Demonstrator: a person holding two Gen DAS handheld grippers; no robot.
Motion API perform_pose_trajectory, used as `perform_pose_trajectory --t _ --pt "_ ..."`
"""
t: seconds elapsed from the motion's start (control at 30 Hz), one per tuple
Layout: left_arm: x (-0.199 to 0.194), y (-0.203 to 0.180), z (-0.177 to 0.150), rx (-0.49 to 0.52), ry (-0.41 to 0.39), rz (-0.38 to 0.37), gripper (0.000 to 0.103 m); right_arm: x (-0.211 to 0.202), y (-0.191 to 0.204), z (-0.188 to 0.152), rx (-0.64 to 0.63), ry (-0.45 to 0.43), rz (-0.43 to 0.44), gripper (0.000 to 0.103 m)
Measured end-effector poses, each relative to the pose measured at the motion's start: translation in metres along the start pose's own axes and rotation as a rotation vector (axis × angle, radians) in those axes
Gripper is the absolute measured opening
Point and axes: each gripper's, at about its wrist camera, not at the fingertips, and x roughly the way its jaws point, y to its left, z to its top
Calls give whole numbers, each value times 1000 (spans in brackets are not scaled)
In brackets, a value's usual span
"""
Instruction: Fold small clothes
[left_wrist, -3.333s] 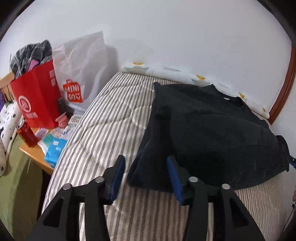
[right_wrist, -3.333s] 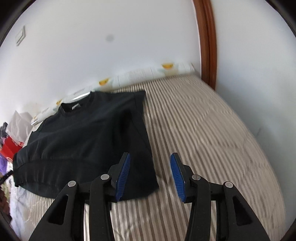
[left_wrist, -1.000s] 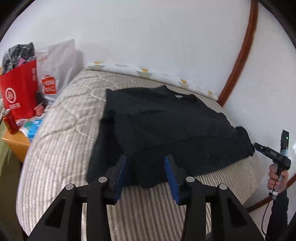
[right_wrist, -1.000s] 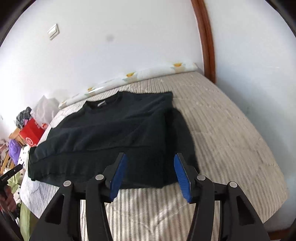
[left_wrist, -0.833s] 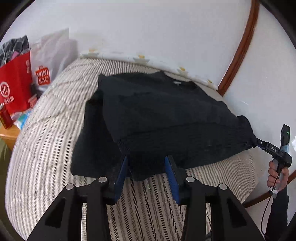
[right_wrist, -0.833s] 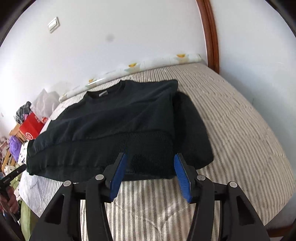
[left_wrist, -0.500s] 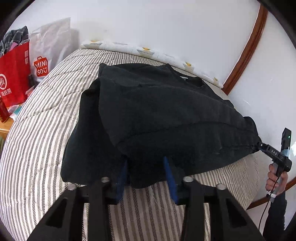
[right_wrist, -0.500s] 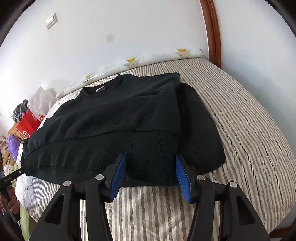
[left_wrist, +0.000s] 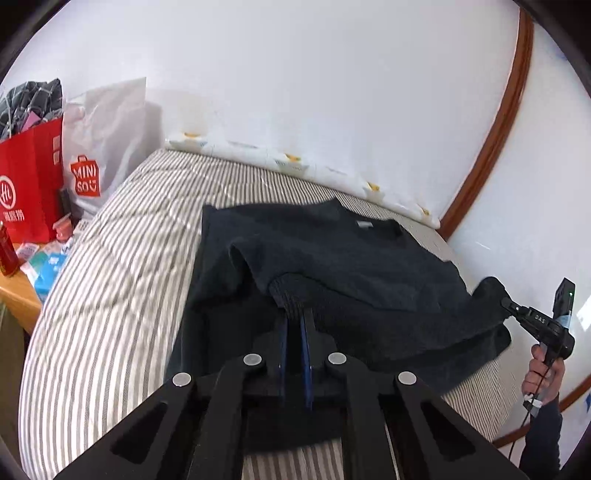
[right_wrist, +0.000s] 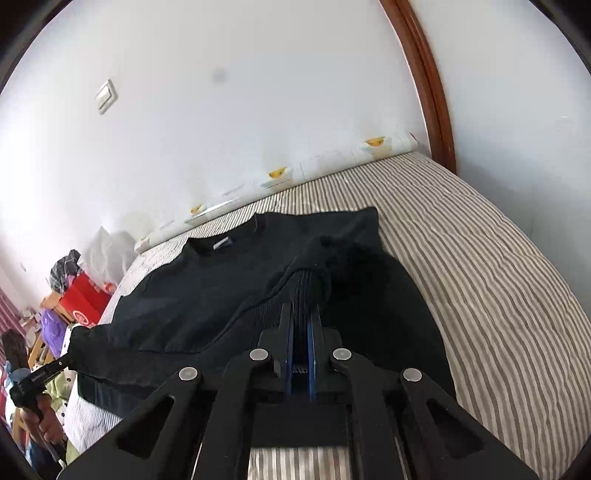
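A bed (left_wrist: 122, 266) with a grey-and-white striped quilted cover carries a black sweater (left_wrist: 351, 258), neck toward the wall, lower hem raised off the cover; a white strip of printed bedding (left_wrist: 295, 162) runs along the far edge against the wall; the striped cover shows bare on both sides

A black knit sweater (left_wrist: 354, 266) lies front-up on the striped bed, collar with its small grey label toward twelve o'clock. Its ribbed hem is bunched and lifted at two points near six o'clock, the body creased between them, sleeves spread flat beneath.
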Motion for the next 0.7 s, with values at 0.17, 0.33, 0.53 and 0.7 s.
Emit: perform_pose_trajectory --t 0.17,0.33,0.53,0.7 --pt "16 4 23 -23 -22 5 7 17 3 24 3 -24 19 5" --pt "47 9 38 -32 -3 37 7 50 0 41 16 -3 6 5" --pt "81 13 44 -32 44 78 7 92 -1 47 0 46 -47 5" --pt "91 19 45 -54 86 64 7 105 -1 48 -17 76 -83 11"
